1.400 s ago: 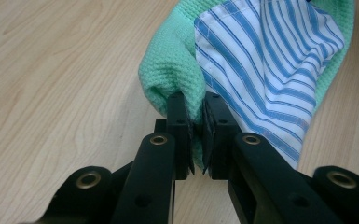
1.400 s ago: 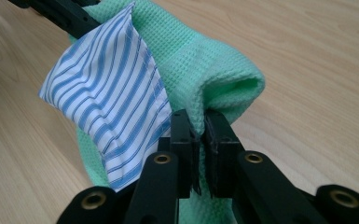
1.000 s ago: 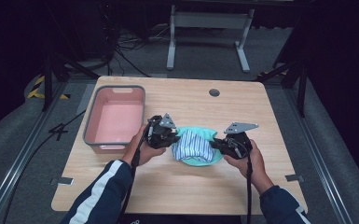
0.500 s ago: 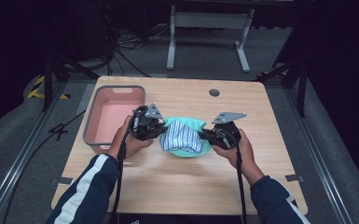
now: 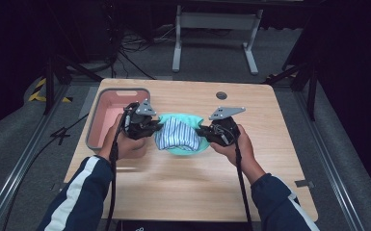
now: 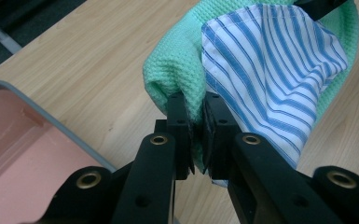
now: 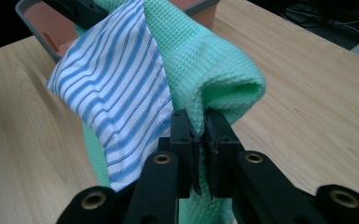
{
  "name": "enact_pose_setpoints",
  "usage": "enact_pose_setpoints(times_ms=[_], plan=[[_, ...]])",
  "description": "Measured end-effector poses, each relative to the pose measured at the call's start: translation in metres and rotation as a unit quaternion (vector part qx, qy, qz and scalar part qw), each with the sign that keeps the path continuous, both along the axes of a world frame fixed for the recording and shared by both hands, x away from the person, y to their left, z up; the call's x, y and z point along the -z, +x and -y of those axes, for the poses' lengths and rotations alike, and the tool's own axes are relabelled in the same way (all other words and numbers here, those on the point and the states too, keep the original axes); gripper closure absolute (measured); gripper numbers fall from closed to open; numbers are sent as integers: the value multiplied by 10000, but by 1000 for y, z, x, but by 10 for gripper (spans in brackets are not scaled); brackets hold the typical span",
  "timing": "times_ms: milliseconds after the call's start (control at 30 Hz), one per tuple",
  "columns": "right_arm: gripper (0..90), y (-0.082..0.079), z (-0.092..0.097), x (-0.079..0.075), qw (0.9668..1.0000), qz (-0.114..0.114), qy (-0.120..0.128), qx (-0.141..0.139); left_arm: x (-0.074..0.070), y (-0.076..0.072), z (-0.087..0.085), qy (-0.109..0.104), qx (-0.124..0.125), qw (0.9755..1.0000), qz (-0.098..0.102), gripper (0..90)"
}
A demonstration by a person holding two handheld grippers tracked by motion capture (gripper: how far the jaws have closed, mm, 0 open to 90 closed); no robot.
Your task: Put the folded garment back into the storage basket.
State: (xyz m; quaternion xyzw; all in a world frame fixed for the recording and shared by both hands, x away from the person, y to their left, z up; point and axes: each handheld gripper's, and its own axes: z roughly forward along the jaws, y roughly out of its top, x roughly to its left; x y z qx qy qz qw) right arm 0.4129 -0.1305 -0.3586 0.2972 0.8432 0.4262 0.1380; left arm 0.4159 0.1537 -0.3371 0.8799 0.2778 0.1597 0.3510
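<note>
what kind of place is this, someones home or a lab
Most likely a lab or recording studio, not a home: a bare light wooden table stands on grey carpet between metal floor rails, with loose black cables and a grey metal stand behind it in a dark room.

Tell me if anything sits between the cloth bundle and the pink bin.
Nothing visible does. The cloths, a green one with a striped one inside, hang between the left claw and right claw, both shut on the green cloth. The bin lies just left of them, with bare table between.
</note>
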Motion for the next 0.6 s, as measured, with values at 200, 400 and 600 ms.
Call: enact_pose_setpoints(times_ms=[200,400,600], plan=[[829,3,-12,-10,9999,81,2,-67,-8,-2,-12,25,-106,9999,72,828],[829,5,-28,-17,9997,166,10,-163,-15,-4,-25,28,-186,9998,114,827],[829,9,-45,-22,9996,198,27,-214,-22,-6,-44,34,-339,9992,191,827]])
